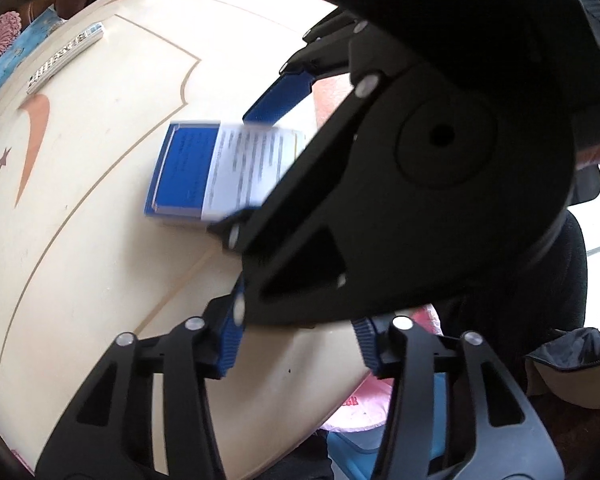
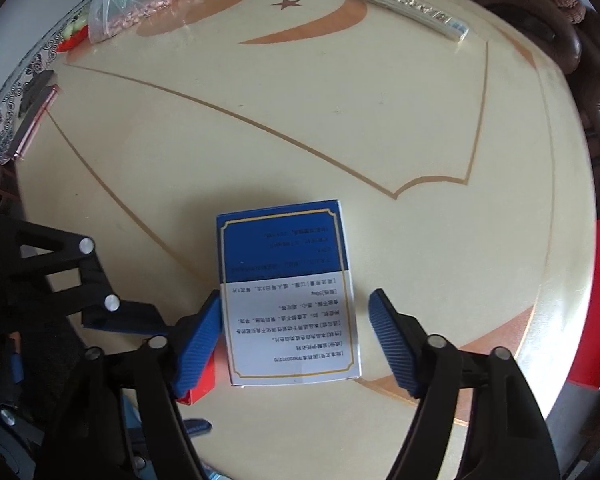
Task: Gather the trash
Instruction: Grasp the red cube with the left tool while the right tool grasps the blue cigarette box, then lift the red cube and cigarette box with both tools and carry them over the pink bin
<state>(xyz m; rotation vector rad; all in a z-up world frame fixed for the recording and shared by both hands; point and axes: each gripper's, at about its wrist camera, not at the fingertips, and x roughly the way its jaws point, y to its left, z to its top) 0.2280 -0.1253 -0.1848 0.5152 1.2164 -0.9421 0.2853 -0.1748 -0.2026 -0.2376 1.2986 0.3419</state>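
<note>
A blue and white printed box lies flat on the cream table, near its front edge. My right gripper is open, its blue pads on either side of the box's white end; the left pad touches or nearly touches it, the right pad stands apart. In the left wrist view the same box shows beyond the right gripper's black body, which fills much of that view. My left gripper is open and empty, above the table's edge.
A silver remote lies at the far right of the table. A clear bag of pink bits sits far left. A dark flat case lies at the left edge. A pink bag and blue bin are below the table's edge.
</note>
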